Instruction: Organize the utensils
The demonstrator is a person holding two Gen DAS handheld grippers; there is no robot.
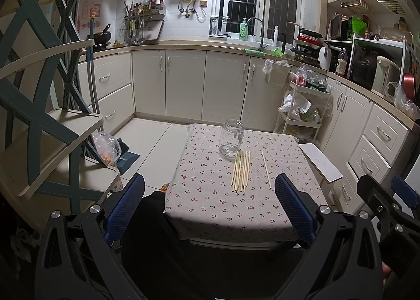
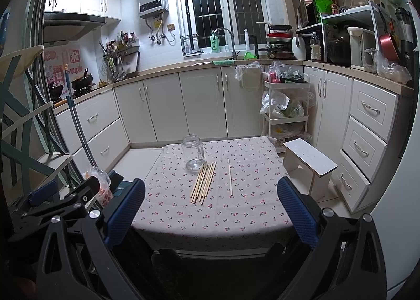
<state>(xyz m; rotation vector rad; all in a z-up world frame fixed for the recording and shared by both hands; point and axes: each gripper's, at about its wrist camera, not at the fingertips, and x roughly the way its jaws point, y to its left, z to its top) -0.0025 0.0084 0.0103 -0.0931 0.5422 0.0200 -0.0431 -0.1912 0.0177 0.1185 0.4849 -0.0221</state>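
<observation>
hovering short of the cherry-print tablecloth (image 1: 210,203), both sets of jaws spread wide and gripping nothing.
lying flat beside the round clear glass jar (image 1: 231,139): bundle of slim wooden chopsticks (image 1: 241,172), single chopstick (image 1: 266,169) apart; left gripper (image 1: 210,208), right gripper (image 2: 211,210).

Both wrist cams sit low at the near end of the table (image 1: 210,216), looking fwd along their own fingers toward the sink wall at 12 o'clock, set well back from the jar (image 1: 231,140) and chopstick bundle (image 1: 241,172). Left cam sits further left: shelf unit (image 1: 52,121) fills its 9 o'clock, right gripper (image 1: 388,195) shows at 4 o'clock. Right cam catches left gripper (image 2: 65,195) at 8 o'clock. Shared: table, jar (image 2: 193,151), chopstick bundle (image 2: 204,182), stool (image 2: 309,157), window wall.
</observation>
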